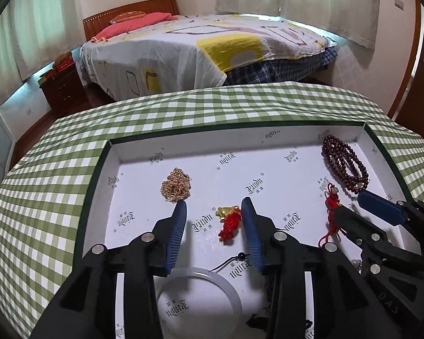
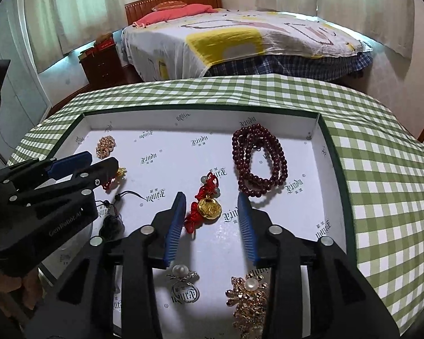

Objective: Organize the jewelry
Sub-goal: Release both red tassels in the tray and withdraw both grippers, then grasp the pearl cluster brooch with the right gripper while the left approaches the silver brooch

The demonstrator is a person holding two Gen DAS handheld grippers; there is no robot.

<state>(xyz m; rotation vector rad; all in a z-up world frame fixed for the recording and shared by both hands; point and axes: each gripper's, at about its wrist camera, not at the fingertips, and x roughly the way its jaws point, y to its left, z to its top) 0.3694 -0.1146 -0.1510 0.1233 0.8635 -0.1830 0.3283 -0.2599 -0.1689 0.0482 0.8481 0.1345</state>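
Left wrist view shows the left gripper (image 1: 214,206) with its blue-padded jaws spread wide above a shallow white box lid with dark green rim (image 1: 104,152), pinching nothing. The lid's lining repeats a black printed logo reading roughly "Yindu", with small characters too fine to read. Between the jaws lies a small gold charm on a red knotted cord (image 1: 228,220). At ten o'clock from it sits a heap of gold chain (image 1: 175,185), just off the left finger's tip. A translucent pale bangle (image 1: 200,288) lies at six o'clock, partly hidden by the gripper body. A dark red beaded bracelet, wound in loops (image 1: 344,163), rests at two o'clock near the lid's far corner.

Right wrist view shows the right gripper (image 2: 210,197) likewise spread and holding nothing, over a gold lock-shaped pendant on red cord with pale beads (image 2: 209,207). "GenRobot.AI" is legible on the other gripper's body at nine o'clock. A pearl-topped silver ring (image 2: 183,281) and a gold flower brooch with a pearl (image 2: 248,296) lie at six o'clock, the brooch cut off by the frame. A dark pendant on black cord (image 2: 111,224) is hard to make out. The lid sits on a green-and-white checked tablecloth (image 2: 381,183).
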